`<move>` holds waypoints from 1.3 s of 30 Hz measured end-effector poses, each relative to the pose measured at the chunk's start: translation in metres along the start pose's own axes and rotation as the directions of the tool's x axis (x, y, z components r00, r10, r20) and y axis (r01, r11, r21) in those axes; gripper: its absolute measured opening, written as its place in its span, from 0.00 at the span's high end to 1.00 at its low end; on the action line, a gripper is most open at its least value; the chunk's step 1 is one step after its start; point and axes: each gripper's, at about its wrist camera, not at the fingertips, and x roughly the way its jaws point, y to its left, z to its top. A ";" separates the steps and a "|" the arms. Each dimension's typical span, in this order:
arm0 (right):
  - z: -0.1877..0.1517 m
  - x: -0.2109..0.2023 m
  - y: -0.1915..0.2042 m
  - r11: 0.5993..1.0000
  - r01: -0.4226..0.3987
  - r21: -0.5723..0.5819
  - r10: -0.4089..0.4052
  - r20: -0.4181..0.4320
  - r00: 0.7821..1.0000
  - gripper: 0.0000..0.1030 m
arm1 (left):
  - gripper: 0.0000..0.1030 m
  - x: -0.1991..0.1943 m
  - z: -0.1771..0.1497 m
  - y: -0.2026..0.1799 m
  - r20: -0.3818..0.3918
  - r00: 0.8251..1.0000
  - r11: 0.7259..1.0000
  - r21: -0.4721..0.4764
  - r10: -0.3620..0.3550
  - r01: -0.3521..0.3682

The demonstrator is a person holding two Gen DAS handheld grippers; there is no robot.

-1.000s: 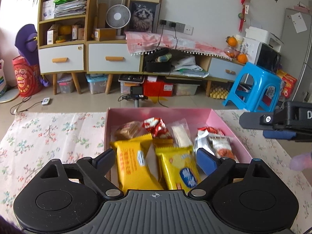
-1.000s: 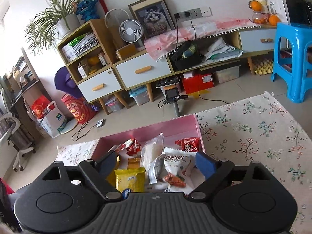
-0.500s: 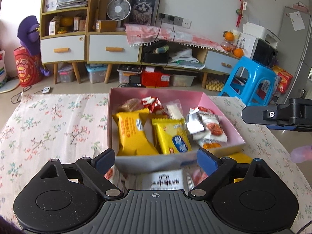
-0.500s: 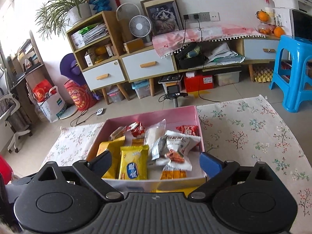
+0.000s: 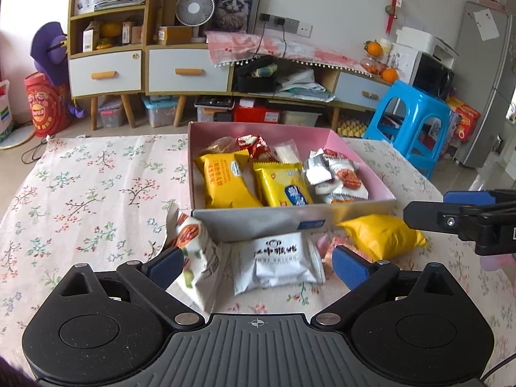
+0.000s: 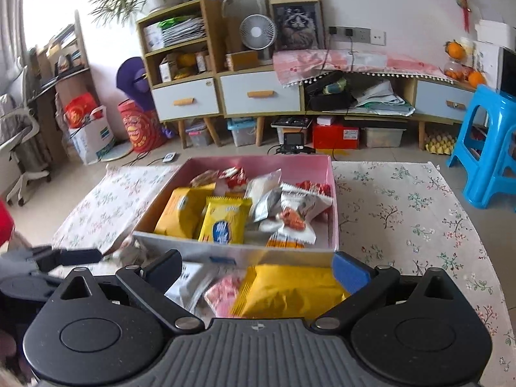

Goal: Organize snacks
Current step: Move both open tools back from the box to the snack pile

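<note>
Holding both claws just short of the pink box (image 5: pixel 361 148), you have each one spread wide with nothing between its fingers. Your left claw (image 5: pixel 256 262) hangs over the white packet (image 5: pixel 279 262) lying on the floral-cloth surface (image 5: pixel 96 187), with a white-and-orange snack bag (image 5: pixel 193 248) beside its left finger. Your right claw (image 6: pixel 256 271) hovers above the yellow packet (image 6: pixel 290 290), which lies against the box's near wall; a pink wrapper (image 6: pixel 222 293) sits just left of it. Inside the box, two yellow packs (image 5: pixel 225 183) lie side by side, with white sachets (image 5: pixel 335 177) to their right and a red wrapper (image 5: pixel 254 145) toward the back.
</note>
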 end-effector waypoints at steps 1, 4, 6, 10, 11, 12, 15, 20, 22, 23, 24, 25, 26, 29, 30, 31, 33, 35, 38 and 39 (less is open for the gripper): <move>-0.003 -0.003 0.000 1.000 -0.003 -0.007 0.003 0.000 1.000 0.11 | 0.03 -0.001 -0.003 0.000 -0.003 1.000 1.000 0.008 0.002 -0.002; -0.012 -0.009 0.003 0.999 -0.003 -0.043 0.003 -0.004 1.000 0.11 | 0.03 -0.004 -0.012 0.000 -0.020 1.000 0.999 0.034 0.007 -0.006; -0.019 -0.012 0.004 0.997 -0.007 -0.072 0.006 -0.012 1.000 0.11 | 0.03 -0.006 -0.019 -0.001 -0.026 1.000 0.998 0.059 0.012 -0.011; -0.034 -0.017 0.004 0.993 -0.017 -0.116 0.015 -0.019 1.000 0.11 | 0.03 -0.011 -0.035 -0.004 -0.025 1.000 0.994 0.113 0.008 -0.005; -0.037 -0.018 0.003 0.992 -0.014 -0.126 0.011 -0.021 1.000 0.11 | 0.03 -0.011 -0.039 -0.005 -0.025 1.000 0.992 0.126 0.010 -0.007; -0.040 -0.018 0.002 0.991 -0.010 -0.134 0.007 -0.024 1.000 0.11 | 0.03 -0.011 -0.043 -0.006 -0.026 1.000 0.990 0.140 0.011 -0.008; -0.046 -0.019 -0.002 0.988 0.005 -0.153 -0.010 -0.031 0.999 0.11 | 0.03 -0.009 -0.050 -0.007 -0.034 0.999 0.986 0.168 0.016 -0.010; -0.056 -0.017 -0.007 0.987 0.025 -0.159 -0.033 -0.049 0.998 0.11 | 0.03 -0.003 -0.057 -0.002 -0.035 0.999 0.984 0.174 0.038 -0.031; -0.061 -0.014 -0.006 0.984 0.028 -0.176 -0.038 -0.056 0.998 0.11 | 0.03 -0.001 -0.060 0.004 -0.026 0.999 0.985 0.166 0.041 -0.036; -0.063 -0.013 -0.006 0.983 0.025 -0.184 -0.037 -0.061 0.997 0.11 | 0.03 0.001 -0.062 0.007 -0.025 0.999 0.986 0.162 0.041 -0.036; -0.065 -0.011 -0.005 0.981 0.020 -0.192 -0.033 -0.068 0.997 0.11 | 0.03 0.003 -0.063 0.010 -0.025 0.999 0.987 0.155 0.038 -0.034; -0.068 -0.008 -0.004 0.979 0.014 -0.203 -0.030 -0.076 0.997 0.11 | 0.03 0.004 -0.064 0.012 -0.025 0.999 0.989 0.148 0.032 -0.028; -0.071 -0.005 -0.002 0.976 0.007 -0.218 -0.027 -0.087 0.996 0.11 | 0.03 0.005 -0.065 0.015 -0.025 0.999 0.990 0.139 0.021 -0.017; -0.077 0.002 0.004 0.966 -0.003 -0.260 -0.025 -0.107 0.994 0.11 | 0.03 0.007 -0.066 0.022 -0.019 1.000 0.993 0.118 -0.009 0.011; -0.078 0.004 0.005 0.963 -0.005 -0.271 -0.027 -0.113 0.993 0.11 | 0.03 0.007 -0.065 0.023 -0.012 1.000 0.994 0.111 -0.012 0.013; -0.079 0.007 0.007 0.959 -0.007 -0.282 -0.028 -0.120 0.992 0.11 | 0.03 0.007 -0.065 0.025 -0.007 1.000 0.995 0.103 -0.013 0.014; -0.081 0.010 0.009 0.957 -0.015 -0.288 -0.023 -0.129 0.991 0.11 | 0.03 0.007 -0.062 0.030 0.011 1.000 0.997 0.078 -0.012 0.011; -0.081 0.013 0.010 0.958 -0.027 -0.287 -0.014 -0.139 0.990 0.11 | 0.03 0.008 -0.059 0.035 0.027 1.000 0.999 0.046 -0.008 0.007; -0.079 0.018 0.012 0.958 -0.033 -0.285 -0.009 -0.144 0.990 0.11 | 0.03 0.014 -0.051 0.044 0.042 0.999 1.000 -0.015 -0.008 0.009; -0.078 0.020 0.013 0.958 -0.032 -0.284 -0.009 -0.144 0.990 0.11 | 0.03 0.016 -0.050 0.047 0.046 0.999 0.999 -0.038 -0.012 0.014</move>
